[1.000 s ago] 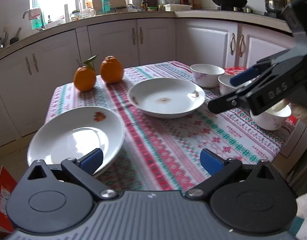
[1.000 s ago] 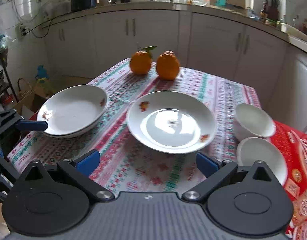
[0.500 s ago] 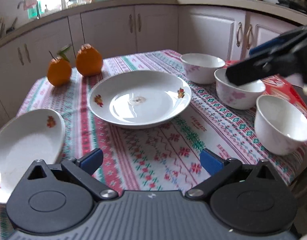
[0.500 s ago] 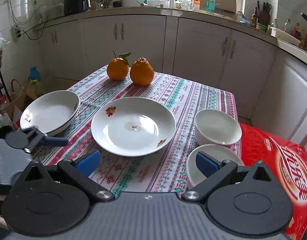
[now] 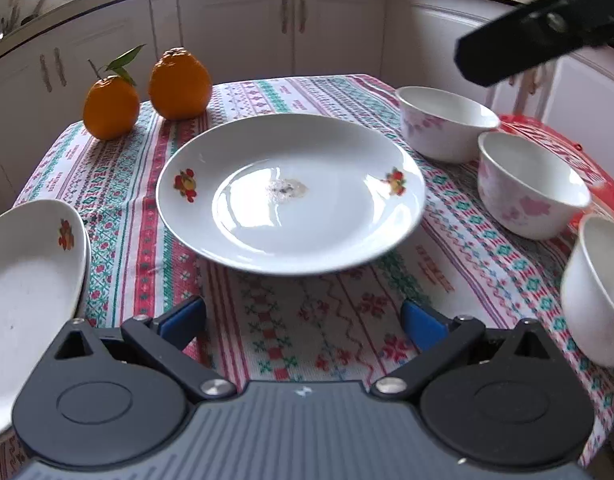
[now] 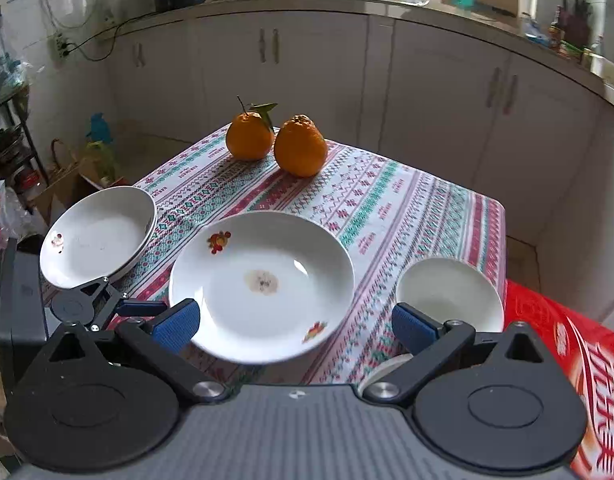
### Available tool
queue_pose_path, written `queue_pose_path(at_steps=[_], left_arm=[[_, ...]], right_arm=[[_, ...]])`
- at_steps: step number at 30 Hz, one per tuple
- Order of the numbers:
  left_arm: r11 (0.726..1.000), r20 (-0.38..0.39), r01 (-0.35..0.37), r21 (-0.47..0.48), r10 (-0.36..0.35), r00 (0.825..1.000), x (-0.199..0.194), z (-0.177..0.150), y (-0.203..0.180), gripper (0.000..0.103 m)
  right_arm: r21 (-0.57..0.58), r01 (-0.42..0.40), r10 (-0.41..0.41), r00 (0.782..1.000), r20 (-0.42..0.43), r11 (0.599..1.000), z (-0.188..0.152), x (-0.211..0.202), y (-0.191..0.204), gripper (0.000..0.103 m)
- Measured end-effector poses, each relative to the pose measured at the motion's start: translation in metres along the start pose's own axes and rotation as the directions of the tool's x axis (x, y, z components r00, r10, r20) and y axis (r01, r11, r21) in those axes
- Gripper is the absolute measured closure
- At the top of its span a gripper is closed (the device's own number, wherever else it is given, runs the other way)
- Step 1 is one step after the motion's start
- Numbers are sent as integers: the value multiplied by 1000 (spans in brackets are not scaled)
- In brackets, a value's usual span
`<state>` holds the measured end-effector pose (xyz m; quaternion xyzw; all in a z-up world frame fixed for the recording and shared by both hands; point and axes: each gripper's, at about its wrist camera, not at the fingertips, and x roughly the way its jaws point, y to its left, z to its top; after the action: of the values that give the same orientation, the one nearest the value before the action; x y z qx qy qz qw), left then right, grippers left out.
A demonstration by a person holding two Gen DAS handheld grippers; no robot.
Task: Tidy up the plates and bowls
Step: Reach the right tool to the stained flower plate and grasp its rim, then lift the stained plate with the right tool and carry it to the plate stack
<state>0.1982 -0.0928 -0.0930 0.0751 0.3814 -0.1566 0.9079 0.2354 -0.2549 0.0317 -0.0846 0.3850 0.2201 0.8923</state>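
Here, in the left wrist view, the left hand-held gripper (image 5: 303, 320) hovered low over the cloth-covered surface (image 5: 307, 344), its blue pads spread wide and holding nothing. It pointed at the large plate (image 5: 291, 196), the landmark, whose near rim lay just ahead of the gap between the pads. That low, level pose looked suited to sliding a finger under the rim. To the left of the large plate sat a stack of plates (image 5: 27, 276), two as far as the rims showed, probably the place where loose plates were being gathered. To the right of the large plate stood three bowls: the far bowl (image 5: 447, 122), the middle bowl (image 5: 531, 184) and the near bowl (image 5: 599, 288), each apart from the plate and not yet nested. Behind the plate rested two oranges (image 5: 147, 92), clear of the work. Above the bowls, the right hand-held gripper (image 5: 539, 40) showed only as a dark, blurred finger, so its state could not be read in this view.

In the right wrist view, the right hand-held gripper (image 6: 295, 326) was also spread and empty, held higher and tilted down at the large plate (image 6: 263, 280). One bowl (image 6: 451, 292) lay to the right of the plate, just ahead of the right pad; another rim beneath was mostly hidden. The stack of plates (image 6: 95, 236) sat to the left of the plate.
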Motion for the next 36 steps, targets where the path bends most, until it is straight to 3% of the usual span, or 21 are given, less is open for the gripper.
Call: queue_pose_path(at_steps=[6, 13, 19, 24, 36], left_arm=[[999, 0, -35, -33, 35, 999, 6, 4, 3, 0], [997, 0, -58, -55, 58, 998, 8, 8, 3, 0], [998, 1, -46, -50, 46, 999, 10, 11, 6, 1], [999, 12, -11, -39, 12, 1000, 9, 10, 7, 1], [999, 29, 20, -45, -18, 999, 7, 15, 8, 1]], right_arm=[[-46, -78, 76, 995, -60, 996, 27, 33, -13, 0], [-27, -202, 195, 966, -168, 979, 57, 87, -32, 0], [-20, -257, 246, 945, -214, 966, 69, 128, -39, 1], [8, -257, 251, 936, -247, 966, 71, 155, -50, 6], [120, -327, 348, 891, -293, 937, 75, 195, -68, 33]])
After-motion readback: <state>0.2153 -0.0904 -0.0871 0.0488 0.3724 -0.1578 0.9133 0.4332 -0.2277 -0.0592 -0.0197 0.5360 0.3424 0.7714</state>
